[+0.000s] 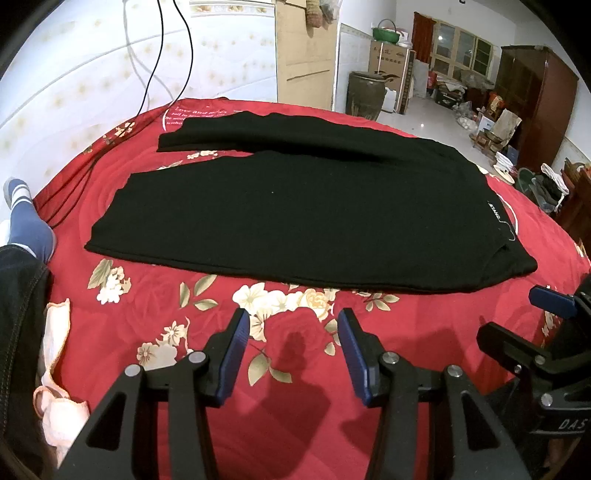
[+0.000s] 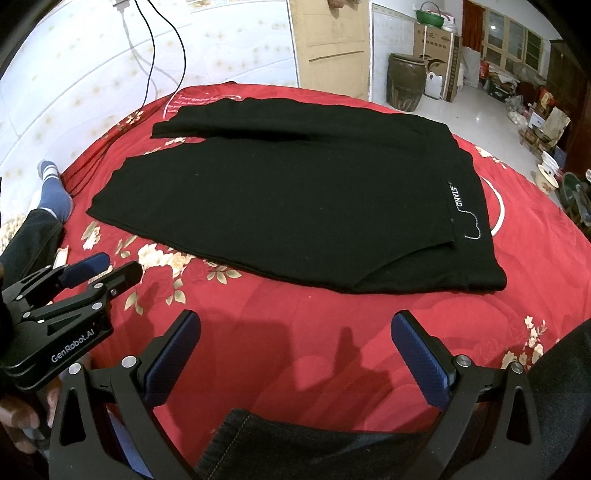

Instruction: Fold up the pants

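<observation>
Left wrist view: the left gripper (image 1: 291,321) is hovering over the red floral bedspread (image 1: 295,369), fingers spread apart, gripping nothing. The right gripper (image 2: 295,325) is gaping wide too. Beyond both, the black pants (image 1: 295,210) are lying flat, legs stretching leftward.

We see a red floral bedspread (image 1: 295,369) with white lettering (image 2: 195,101) at its far edge. Black cables (image 1: 173,55) hang down the pale wall onto it. A blue striped sock (image 1: 26,218) rests at the left edge, a peach cloth (image 1: 55,369) nearer. Behind: brown ceramic jar (image 2: 404,81), cardboard box (image 2: 437,55) topped by a green basket (image 2: 430,14), white jug (image 2: 434,85), dark wooden cabinet (image 1: 535,103), floor clutter.
</observation>
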Motion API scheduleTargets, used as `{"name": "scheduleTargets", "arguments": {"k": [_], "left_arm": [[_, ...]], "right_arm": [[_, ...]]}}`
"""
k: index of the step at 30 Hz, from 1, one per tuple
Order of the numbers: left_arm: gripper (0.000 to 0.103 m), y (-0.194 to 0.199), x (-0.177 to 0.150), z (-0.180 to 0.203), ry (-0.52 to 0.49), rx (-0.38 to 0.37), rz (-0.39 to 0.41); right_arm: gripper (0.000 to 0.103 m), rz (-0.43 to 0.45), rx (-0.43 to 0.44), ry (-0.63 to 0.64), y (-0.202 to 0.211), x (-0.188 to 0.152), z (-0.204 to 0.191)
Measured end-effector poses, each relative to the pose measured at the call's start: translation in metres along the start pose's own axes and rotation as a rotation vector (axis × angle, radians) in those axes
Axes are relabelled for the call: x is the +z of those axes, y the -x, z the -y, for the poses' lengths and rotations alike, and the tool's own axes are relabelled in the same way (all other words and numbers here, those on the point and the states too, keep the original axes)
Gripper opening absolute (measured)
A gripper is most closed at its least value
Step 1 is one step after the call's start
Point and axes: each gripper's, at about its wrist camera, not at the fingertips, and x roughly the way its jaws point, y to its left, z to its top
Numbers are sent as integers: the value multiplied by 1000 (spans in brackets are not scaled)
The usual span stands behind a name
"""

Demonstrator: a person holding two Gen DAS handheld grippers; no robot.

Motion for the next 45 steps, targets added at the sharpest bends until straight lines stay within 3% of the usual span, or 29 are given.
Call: {"name": "scheduleTargets", "arguments": {"k": [14,16,23,25,32,41,45], "left_arm": [[52,-2,2,-2,12,-3,-9],[52,-3,2,-2,15,-7,-12],[52,-7,5,1,2,-15,-16],[52,-8,5,3,-8,-16,-15],[52,-12,8,7,-28,-15,-16],[52,-25,20,-6,37,-27,-36],[52,-36,26,-28,124,-35,-62]], "right_arm": [[102,-10,-3,-18,1,2,2],[94,-18,3,-29,0,2,3],[88,-55,24,-79,-4,3,10],[82,-69,21,-101,-6,4,13],[80,-95,45,-188,-12,8,26],[80,-161,55,-343,-29,13,49],[80,-181,50,-408,-38,16,58]]}}
